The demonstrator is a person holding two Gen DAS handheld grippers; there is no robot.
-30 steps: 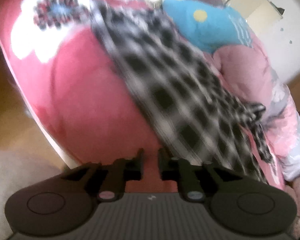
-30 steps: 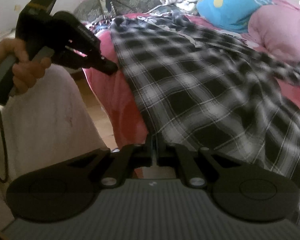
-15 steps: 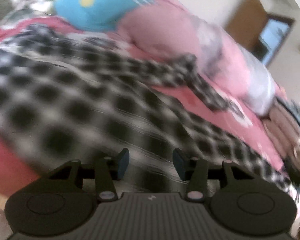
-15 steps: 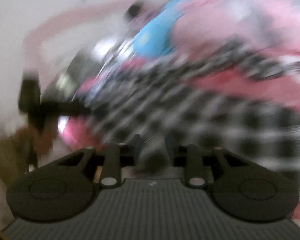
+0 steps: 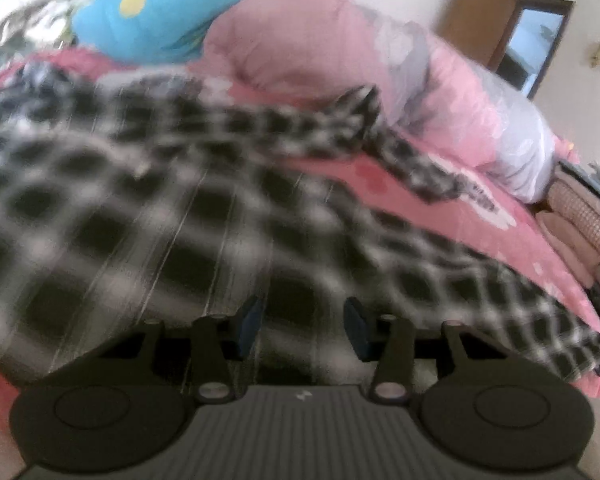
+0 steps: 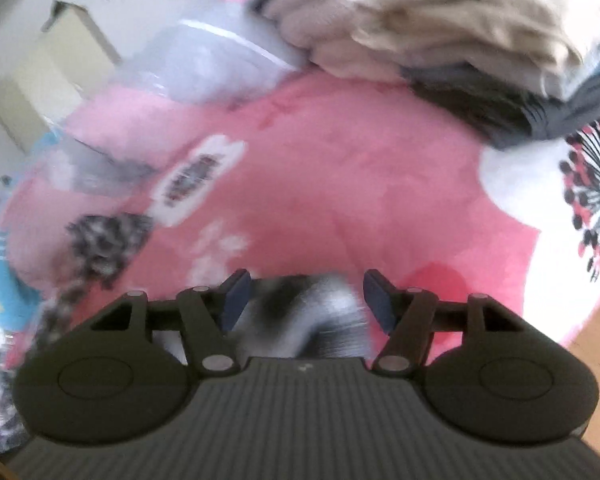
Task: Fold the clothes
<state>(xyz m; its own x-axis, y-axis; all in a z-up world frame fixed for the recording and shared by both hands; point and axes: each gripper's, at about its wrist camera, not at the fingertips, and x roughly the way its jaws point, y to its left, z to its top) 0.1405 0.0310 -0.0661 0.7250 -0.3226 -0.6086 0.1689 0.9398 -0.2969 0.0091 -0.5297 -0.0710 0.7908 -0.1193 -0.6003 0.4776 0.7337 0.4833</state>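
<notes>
A black-and-white plaid shirt (image 5: 140,208) lies spread across the pink bedsheet (image 5: 480,232), blurred, with one sleeve trailing off to the right. My left gripper (image 5: 302,312) hovers just over the shirt's near part, jaws apart, nothing pressed between the pads. In the right wrist view my right gripper (image 6: 305,284) is opening wide over the pink sheet (image 6: 320,180). A corner of plaid cloth (image 6: 312,312) lies loose between its fingers, untouched by the pads. A plaid sleeve end (image 6: 100,240) lies further left.
A blue plush cushion (image 5: 152,20) and a pink quilt (image 5: 320,40) lie along the far side of the bed. A stack of folded beige and grey clothes (image 6: 440,28) sits at the bed's far corner. Wooden floor (image 6: 592,340) shows past the bed edge on the right.
Both grippers went from shut to jaws apart. The left view swung rightward across the shirt. The right view swept from the shirt and the other hand-held gripper to the bed's corner.
</notes>
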